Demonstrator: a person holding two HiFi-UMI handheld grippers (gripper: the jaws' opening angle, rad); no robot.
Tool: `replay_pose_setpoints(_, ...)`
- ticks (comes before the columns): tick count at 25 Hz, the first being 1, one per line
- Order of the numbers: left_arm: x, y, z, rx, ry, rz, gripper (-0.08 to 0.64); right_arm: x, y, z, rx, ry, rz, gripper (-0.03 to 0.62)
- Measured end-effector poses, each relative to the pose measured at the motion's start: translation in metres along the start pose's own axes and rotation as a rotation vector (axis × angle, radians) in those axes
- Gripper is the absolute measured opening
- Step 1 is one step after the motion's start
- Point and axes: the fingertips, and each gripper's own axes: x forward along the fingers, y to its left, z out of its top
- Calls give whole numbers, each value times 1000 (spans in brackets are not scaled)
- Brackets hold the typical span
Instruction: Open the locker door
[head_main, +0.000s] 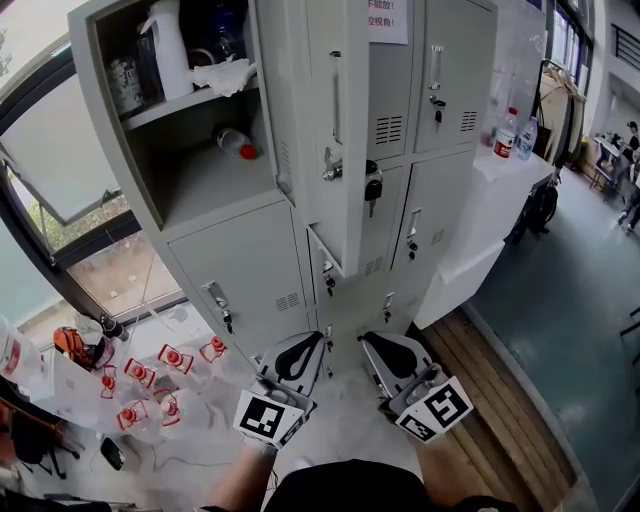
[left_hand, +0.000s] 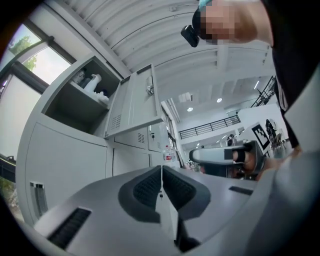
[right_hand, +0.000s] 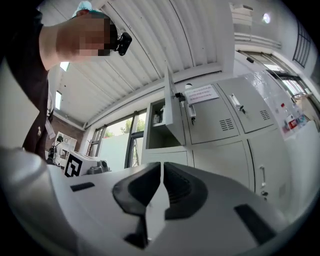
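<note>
Both grippers are low in front of me, well short of the lockers. Left gripper (head_main: 312, 345): jaws pressed together, nothing between them. Right gripper (head_main: 372, 345): same, closed and empty.

Pale floor (head_main: 340, 425) under them. To my left on it is a cluster of clear plastic bottles (head_main: 150, 385) with red caps. To my right is a strip of wooden planks (head_main: 500, 400), then dark blue-grey floor (head_main: 575, 300) running off into the room.

Ahead is a grey steel locker bank (head_main: 250, 270); the lower doors look closed. The locker door (head_main: 335, 120) on the upper left compartment is swung out towards me, with a padlock (head_main: 372, 185) hanging at its latch edge.

The open compartment (head_main: 200, 170) has one shelf. On the shelf are a white jug (head_main: 170, 45), dark items I can't make out, and a crumpled white sheet or cloth (head_main: 225, 75). Below the shelf a bottle (head_main: 238, 143) with a red cap lies on its side.

A notice (head_main: 388, 18) with red print is on the next upper door. There's a big window (head_main: 60, 160) left of the bank. To the right is a white counter (head_main: 505, 175) with two bottles (head_main: 510, 130) on top. People are at the far right, too small to detail.
</note>
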Motion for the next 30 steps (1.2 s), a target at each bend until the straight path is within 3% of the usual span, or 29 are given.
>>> replay_pose_setpoints(10,-25,-23,-58,-2,49,-16,25,-15,7,-83,63,111,-69,41)
replay_pose_setpoints(13,-33,-25,-78,-16,103,-7,25,-20,12,-98,76,132,-81,41)
replay_pose_setpoints(20,-38,-26,-92,-47,133,0,25,-23,19,-110,67,156,-82,41)
replay_pose_setpoints(30,-41,-16,-82,-47,132,21,25,-30,9,-110,54,171,-102,41)
